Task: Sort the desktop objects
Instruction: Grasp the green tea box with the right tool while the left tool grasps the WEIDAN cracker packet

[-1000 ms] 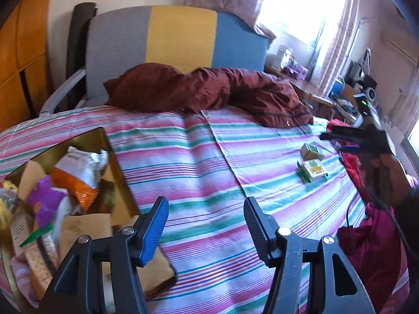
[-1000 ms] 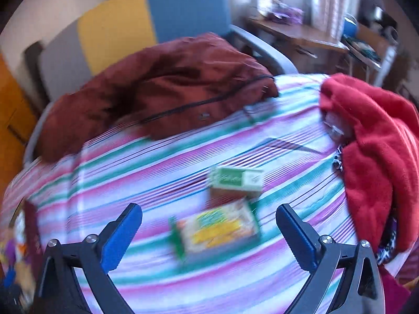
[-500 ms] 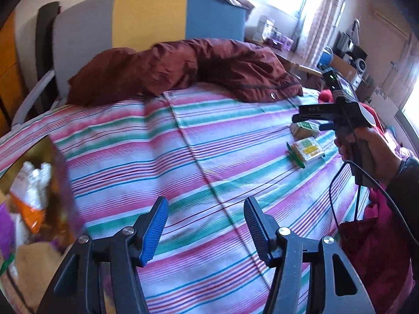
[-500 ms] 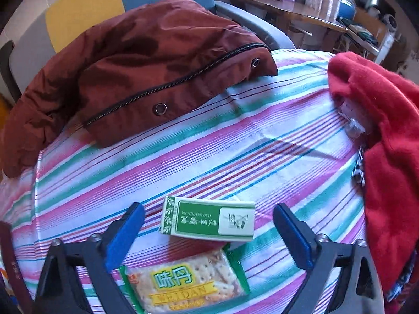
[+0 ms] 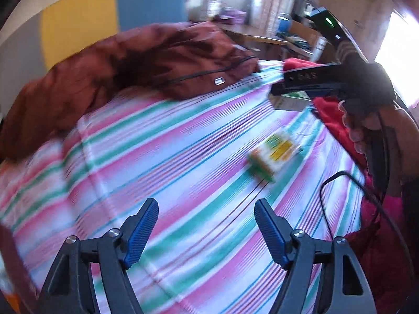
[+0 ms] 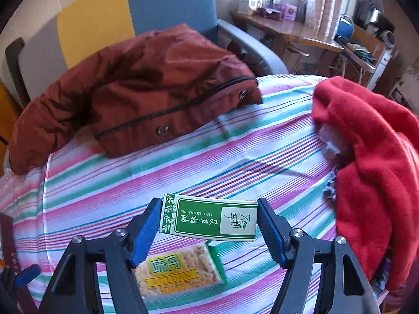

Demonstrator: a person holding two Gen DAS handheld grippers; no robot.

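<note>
The right gripper (image 6: 208, 233) tilts steeply down over the striped cloth (image 6: 235, 157), its jaws closing with the green box (image 6: 209, 218) between them, pads touching both ends. The cracker packet (image 6: 180, 272) lies just beneath. The left gripper (image 5: 205, 229) angles down, empty, jaws opening wide.

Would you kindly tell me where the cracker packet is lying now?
In the right wrist view, the yellow-and-green cracker packet lies on the striped cloth, just below the green-and-white box.
</note>
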